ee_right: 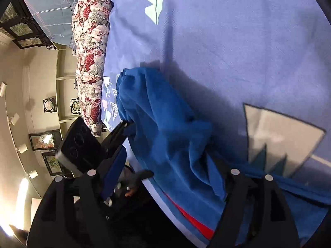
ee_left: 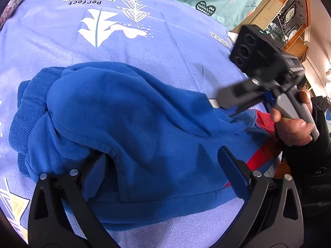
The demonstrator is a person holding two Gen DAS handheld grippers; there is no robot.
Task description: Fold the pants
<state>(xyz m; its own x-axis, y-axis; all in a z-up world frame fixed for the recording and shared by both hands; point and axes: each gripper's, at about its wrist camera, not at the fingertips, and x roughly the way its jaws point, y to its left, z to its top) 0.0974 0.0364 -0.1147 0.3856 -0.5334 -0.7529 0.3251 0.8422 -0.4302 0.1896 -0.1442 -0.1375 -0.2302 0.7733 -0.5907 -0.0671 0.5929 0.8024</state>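
My left tongs [ee_left: 163, 165] sit wide open with the blue pants [ee_left: 128, 119] bunched between them on the bed [ee_left: 157, 47]. Right tongs [ee_right: 171, 177] are open too, straddling the same fabric, floral pillow [ee_right: 91, 62] further off left.

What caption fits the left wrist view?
Blue fleece pants bunched on a lilac printed bedsheet, between open left gripper fingers.

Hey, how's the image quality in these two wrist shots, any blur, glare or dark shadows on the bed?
Left wrist view: evenly lit, blue pants sharp, right gripper slightly motion-blurred, strong fisheye curving of the bedsheet. Right wrist view: softer overall, heavy shadow on the sheet beside the pants, bright glare at the lower left edge.
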